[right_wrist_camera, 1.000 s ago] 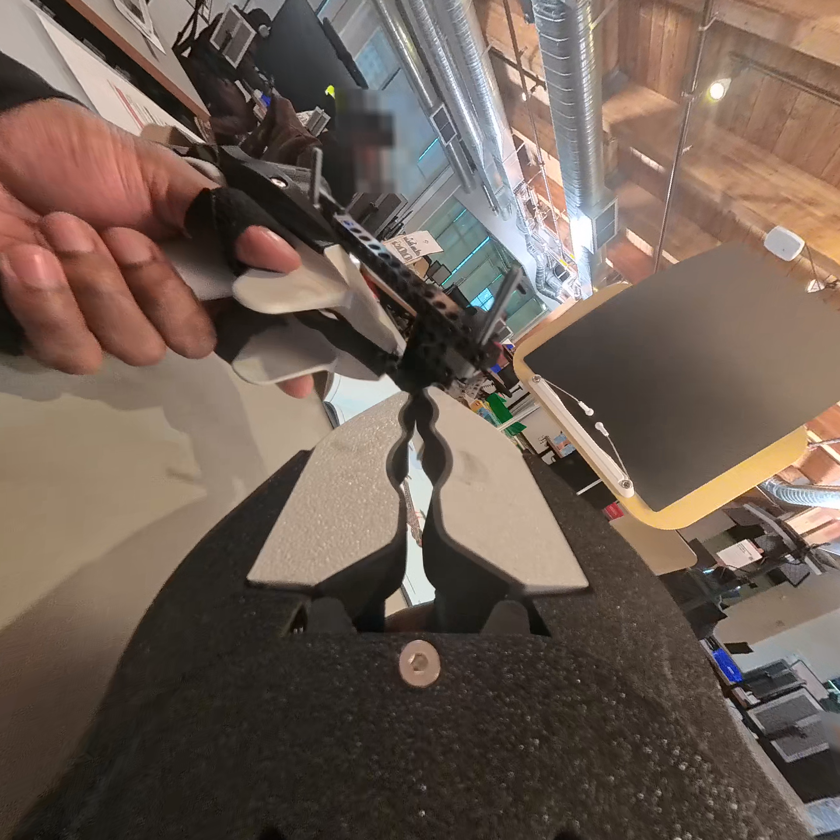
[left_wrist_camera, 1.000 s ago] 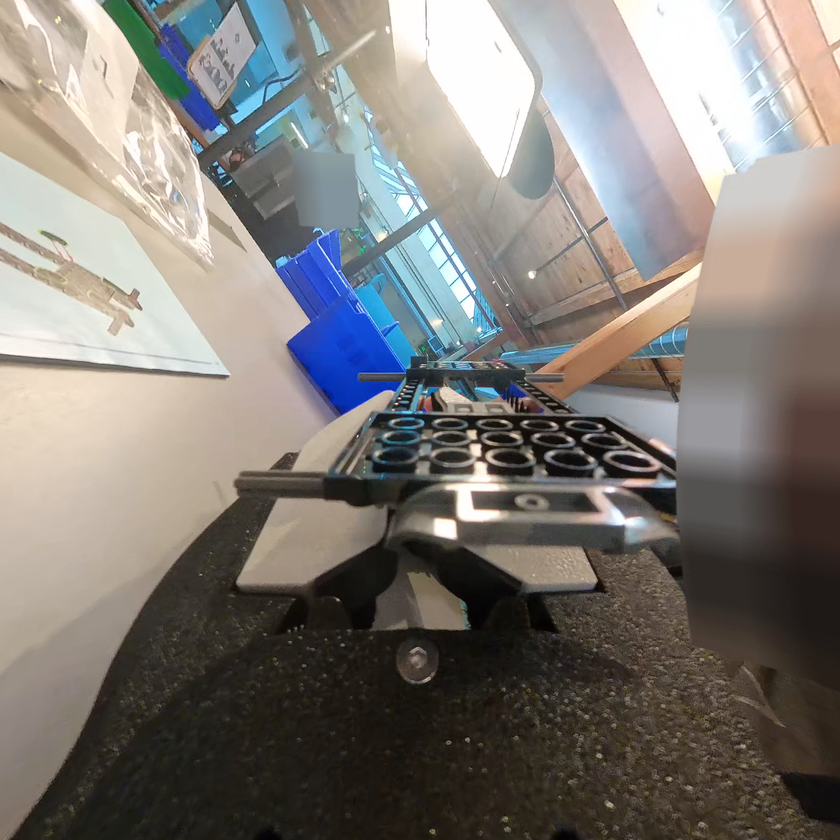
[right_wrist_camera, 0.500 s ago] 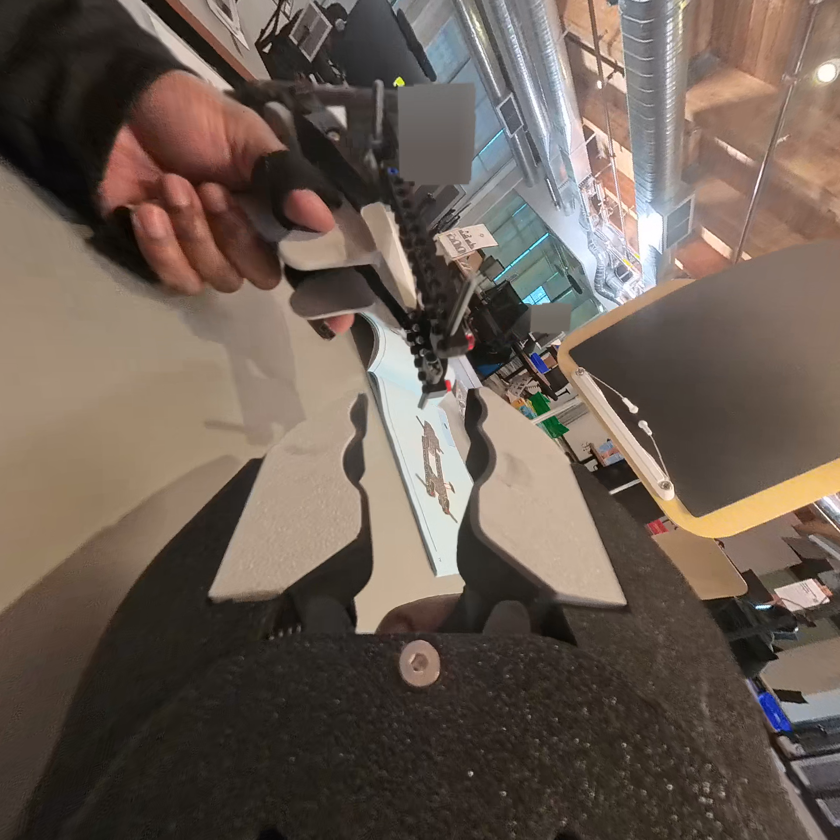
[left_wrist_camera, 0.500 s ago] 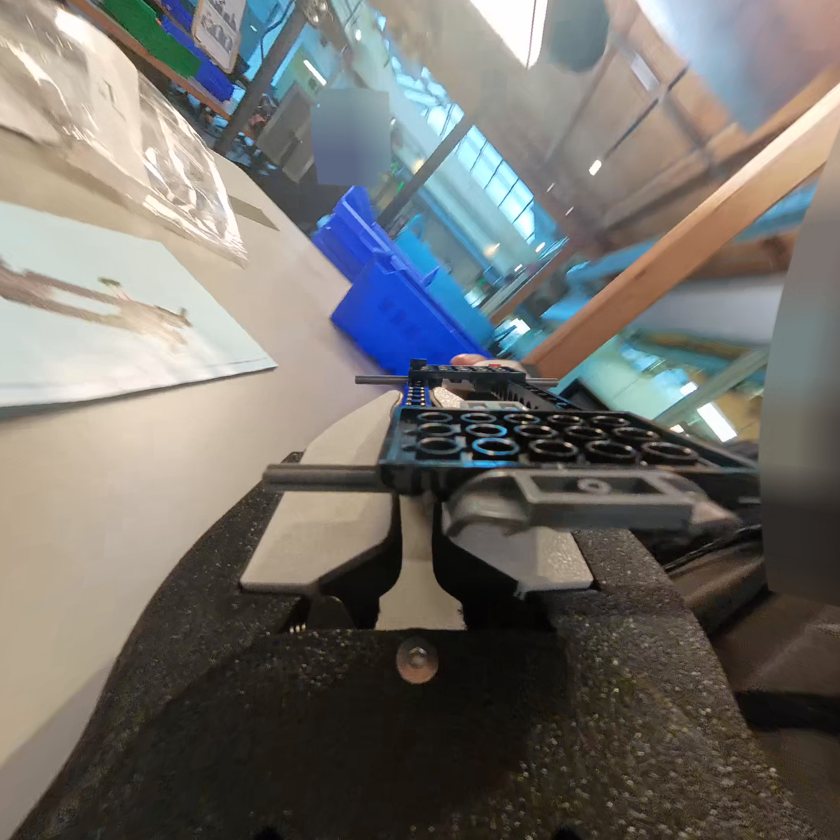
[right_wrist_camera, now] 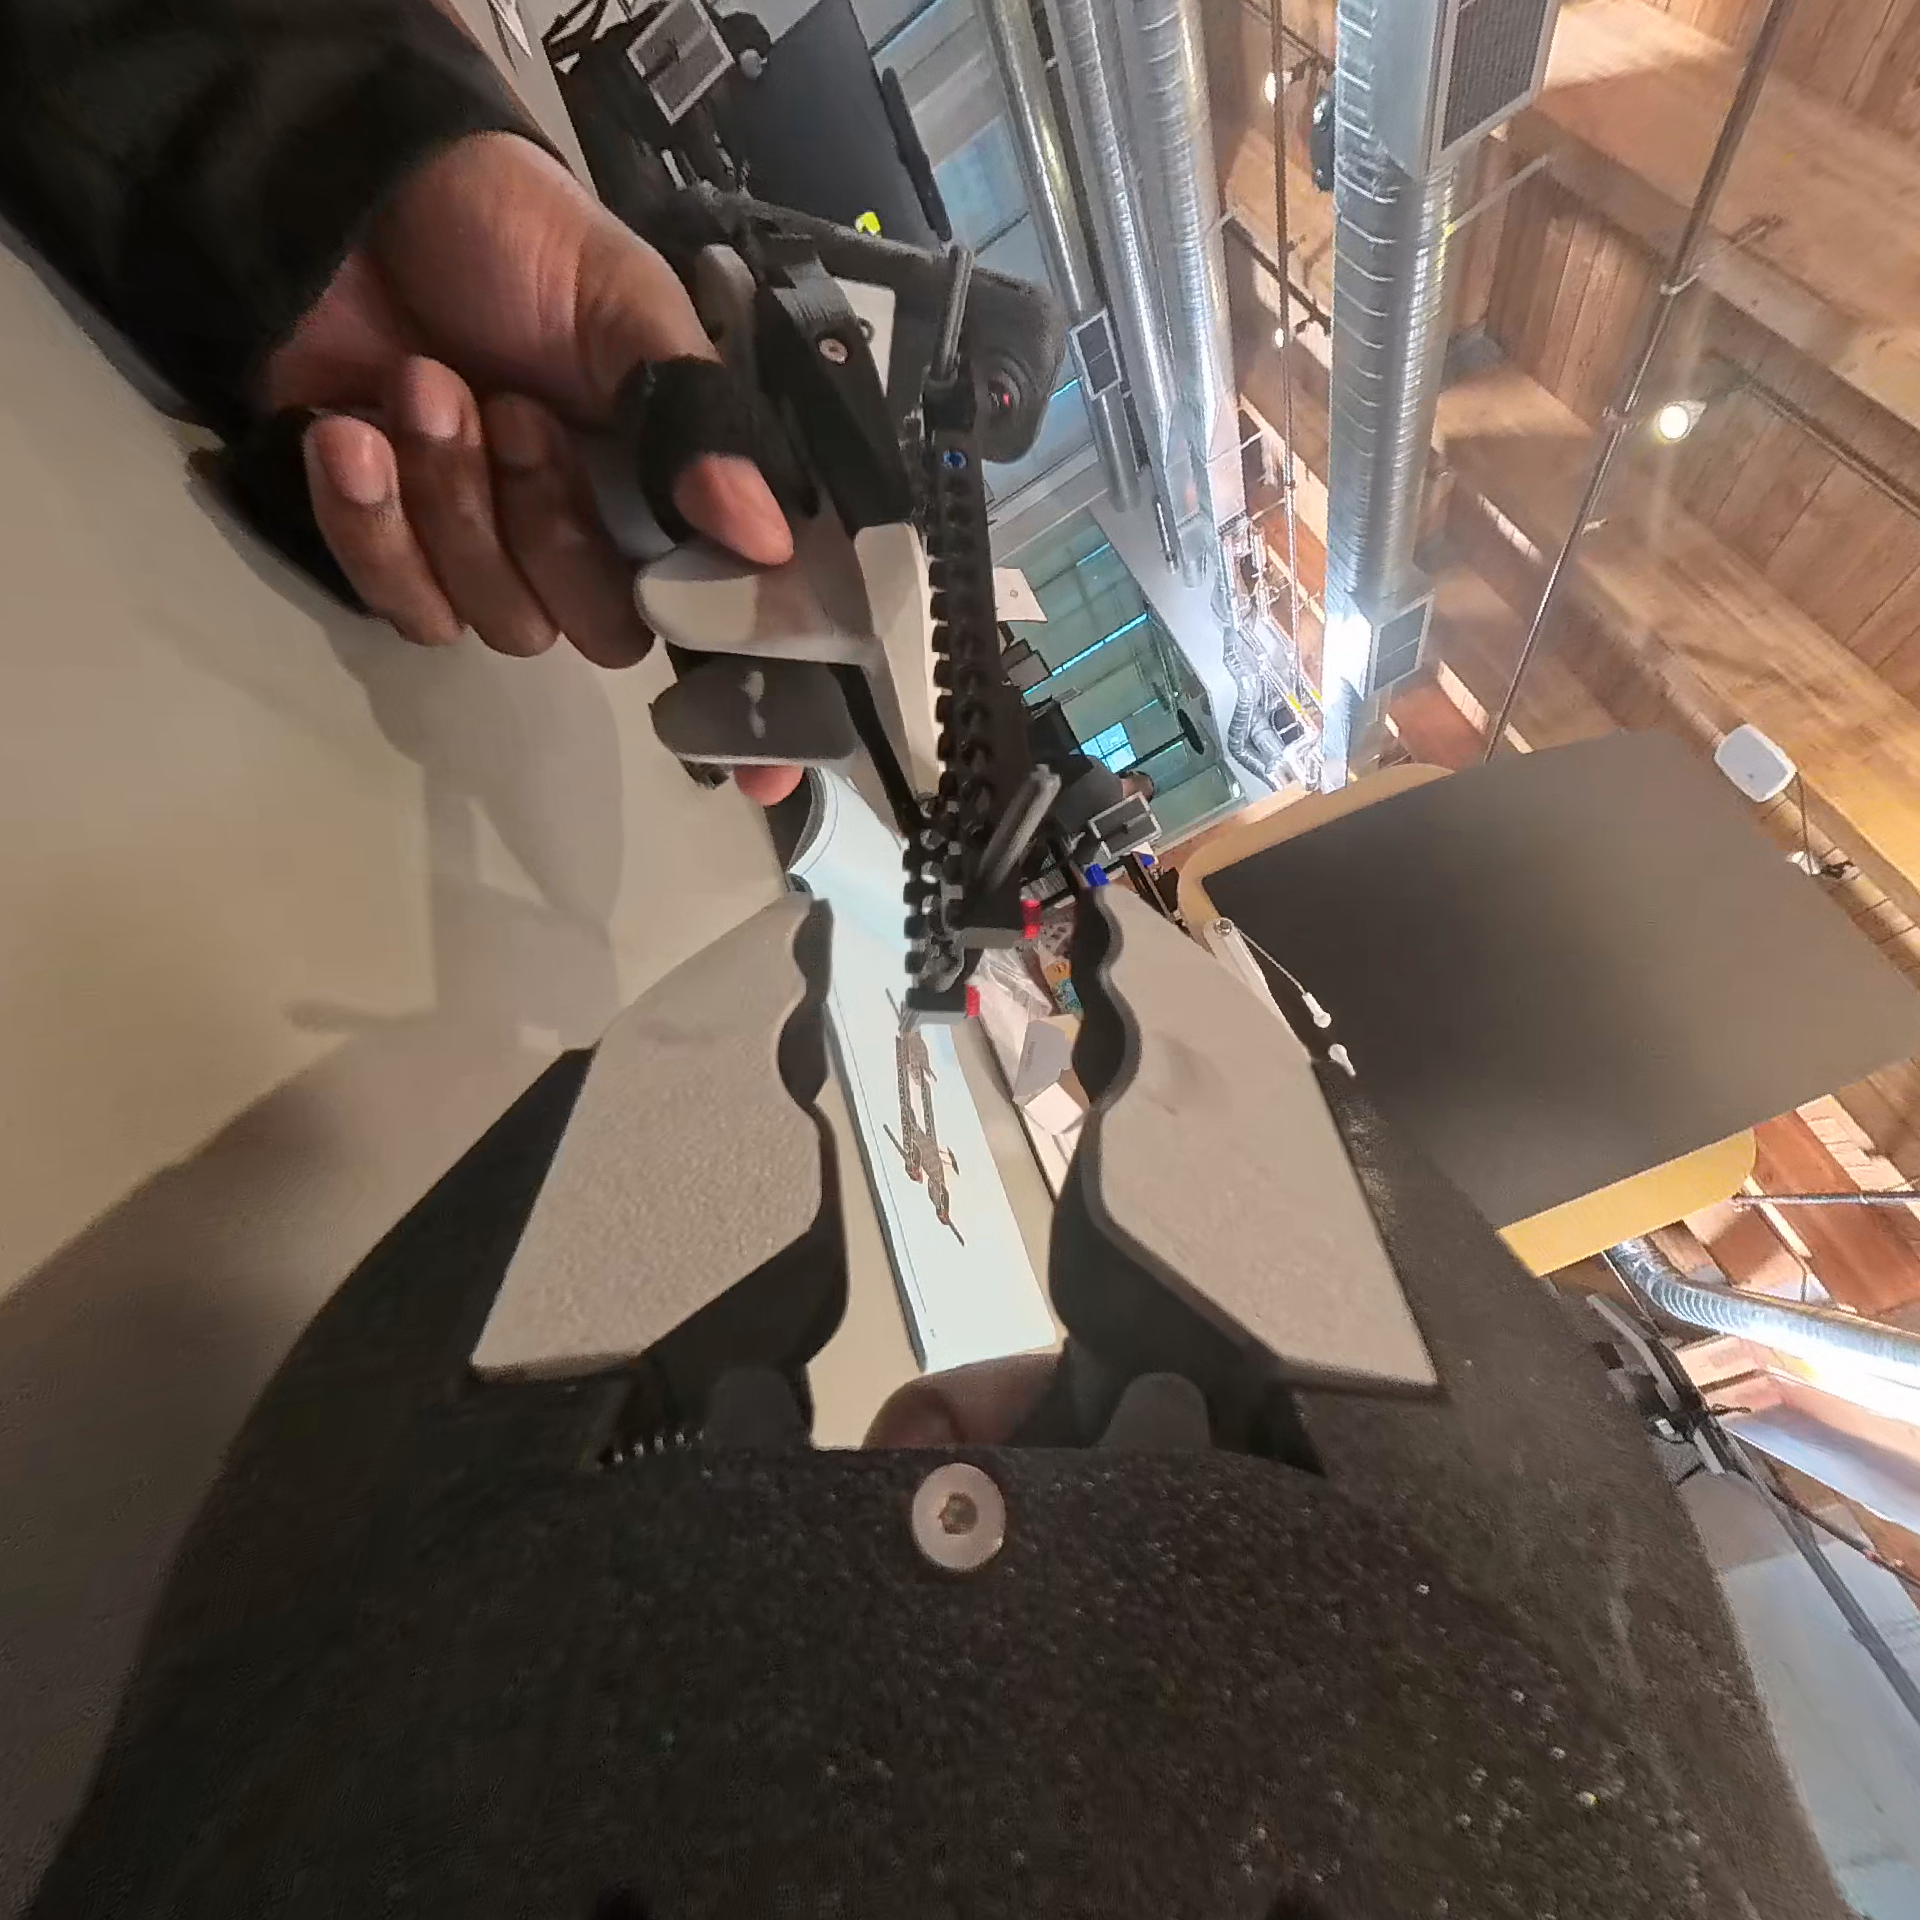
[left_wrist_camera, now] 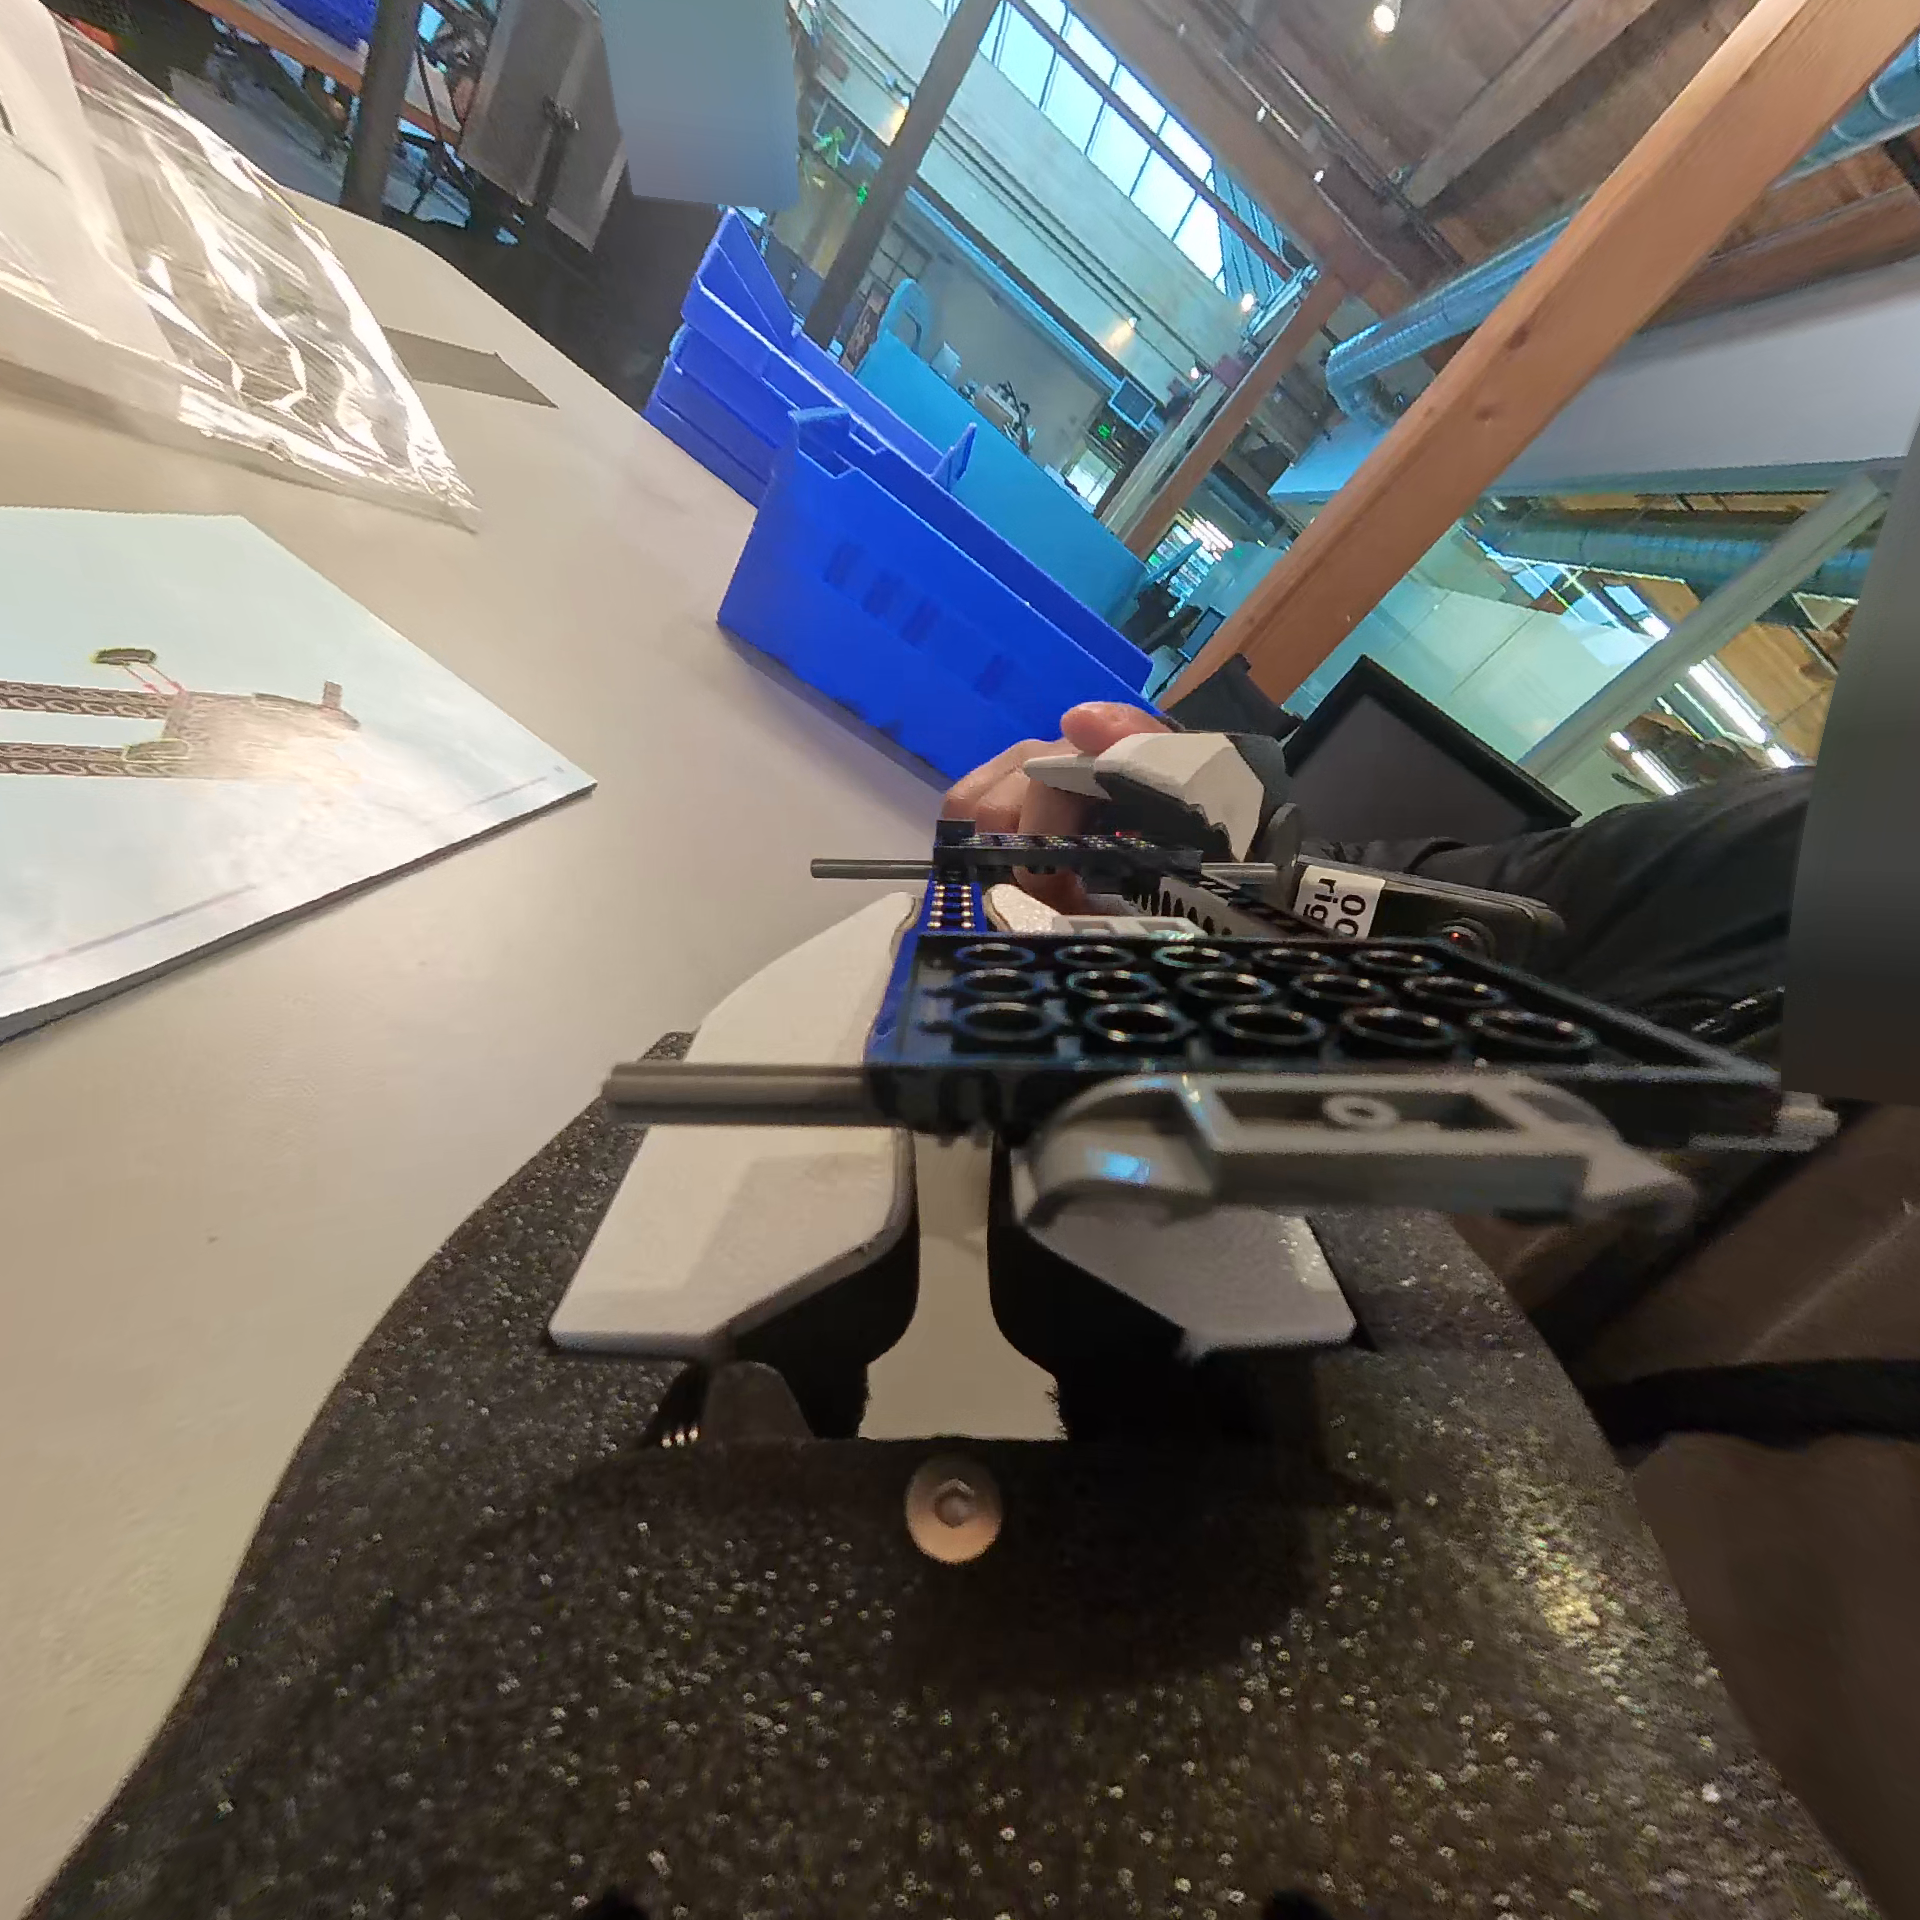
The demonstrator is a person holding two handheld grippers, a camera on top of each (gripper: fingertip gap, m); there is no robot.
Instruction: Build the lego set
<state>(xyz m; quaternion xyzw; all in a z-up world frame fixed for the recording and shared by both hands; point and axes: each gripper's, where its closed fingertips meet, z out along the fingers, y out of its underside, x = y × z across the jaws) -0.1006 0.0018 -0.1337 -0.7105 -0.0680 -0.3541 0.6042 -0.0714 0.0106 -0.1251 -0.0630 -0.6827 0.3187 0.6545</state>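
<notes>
Brick model (left_wrist_camera: pixel 1195 997), lengthwise along left gripper (left_wrist_camera: pixel 951 914)

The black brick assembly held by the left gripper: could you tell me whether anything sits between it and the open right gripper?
Nothing visible does: the black brick assembly hangs just ahead of the right gripper, its lower tip between the open fingertips, touching neither.

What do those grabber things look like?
Each gripper has two flat grey fingers with wavy black inner edges, on a speckled black body with a silver screw. The other gripper looks alike. The person wears a black sleeve.
</notes>
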